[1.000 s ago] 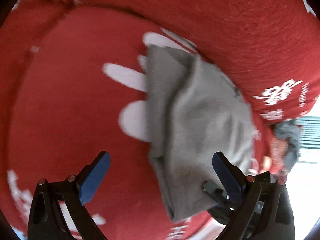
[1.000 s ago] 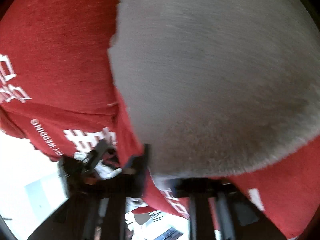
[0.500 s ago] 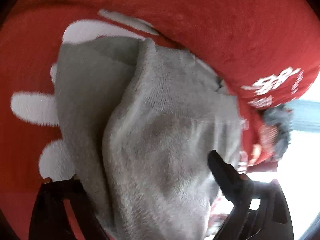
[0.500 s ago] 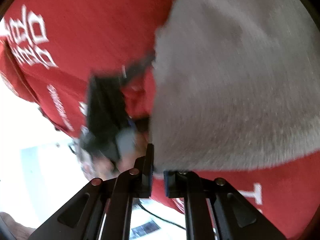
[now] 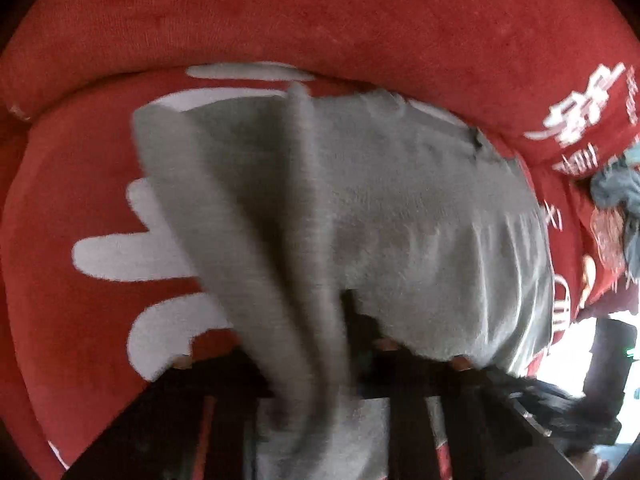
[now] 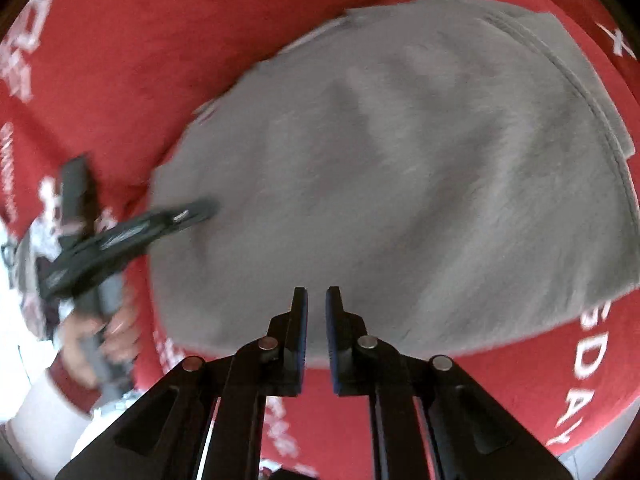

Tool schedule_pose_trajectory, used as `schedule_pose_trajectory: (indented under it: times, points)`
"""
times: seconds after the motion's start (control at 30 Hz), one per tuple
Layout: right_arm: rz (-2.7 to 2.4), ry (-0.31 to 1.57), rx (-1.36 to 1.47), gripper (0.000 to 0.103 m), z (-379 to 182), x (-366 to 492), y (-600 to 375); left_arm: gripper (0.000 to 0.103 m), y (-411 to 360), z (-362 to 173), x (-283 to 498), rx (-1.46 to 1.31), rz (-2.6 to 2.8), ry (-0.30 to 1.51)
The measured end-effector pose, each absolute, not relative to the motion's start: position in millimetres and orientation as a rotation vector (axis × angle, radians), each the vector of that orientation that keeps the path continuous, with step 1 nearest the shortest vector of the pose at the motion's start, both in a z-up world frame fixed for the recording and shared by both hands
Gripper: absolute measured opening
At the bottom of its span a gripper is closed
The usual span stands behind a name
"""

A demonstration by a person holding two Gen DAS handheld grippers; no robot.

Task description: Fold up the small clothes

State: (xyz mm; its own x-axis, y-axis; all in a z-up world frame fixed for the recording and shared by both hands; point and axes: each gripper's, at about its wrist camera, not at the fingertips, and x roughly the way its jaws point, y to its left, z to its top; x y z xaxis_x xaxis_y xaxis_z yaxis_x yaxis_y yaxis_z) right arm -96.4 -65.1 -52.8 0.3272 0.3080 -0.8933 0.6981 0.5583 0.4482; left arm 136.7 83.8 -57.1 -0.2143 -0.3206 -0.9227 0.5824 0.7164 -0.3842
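Observation:
A small grey garment [image 5: 400, 208] lies on a red cloth with white lettering [image 5: 80, 184]. In the left wrist view a fold of it drapes over my left gripper [image 5: 320, 360], which is shut on the cloth; the fingers are mostly hidden under it. In the right wrist view the garment [image 6: 400, 168] lies spread flat. My right gripper [image 6: 316, 300] hovers at its near edge, jaws slightly apart and holding nothing. The left gripper [image 6: 200, 210] shows there at the garment's left edge, gripping it.
The red cloth [image 6: 520, 392] covers the whole surface. A raised red fold [image 5: 320, 20] runs along the back. A dark grey garment [image 5: 616, 192] lies at the far right. The person's hand [image 6: 92, 344] holds the left tool.
My left gripper moved in and closed on the garment's edge, lifting a fold. My right gripper let go of the garment and pulled back, jaws parted a little.

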Motion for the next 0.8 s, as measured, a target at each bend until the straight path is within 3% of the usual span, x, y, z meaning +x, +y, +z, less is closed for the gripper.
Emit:
schedule_pose_trajectory:
  times: [0.07,0.3,0.5,0.63,0.8]
  points:
    - [-0.309,1.255,1.063,0.003,-70.3,-96.7,-67.0,0.016,87.9,-48.8,137.9,0.160,-0.816,1.587]
    - [-0.226,1.220,1.143,0.005,-65.8,-109.0,-73.5,0.016,51.3,31.4,107.0,0.101,-0.927,1.443]
    - [-0.182,1.103,1.266,0.007,-46.5,-139.1,-96.5,0.016,-37.0,78.1,65.1,0.078,-1.021,1.375]
    - [-0.185,1.017,1.342,0.007,-38.9,-159.0,-124.8,0.016,-102.4,73.3,25.1,0.178,-1.049,1.364]
    - [-0.237,0.937,1.423,0.008,-49.0,-186.4,-163.4,0.016,-166.0,29.3,-39.0,0.376,-1.083,1.395]
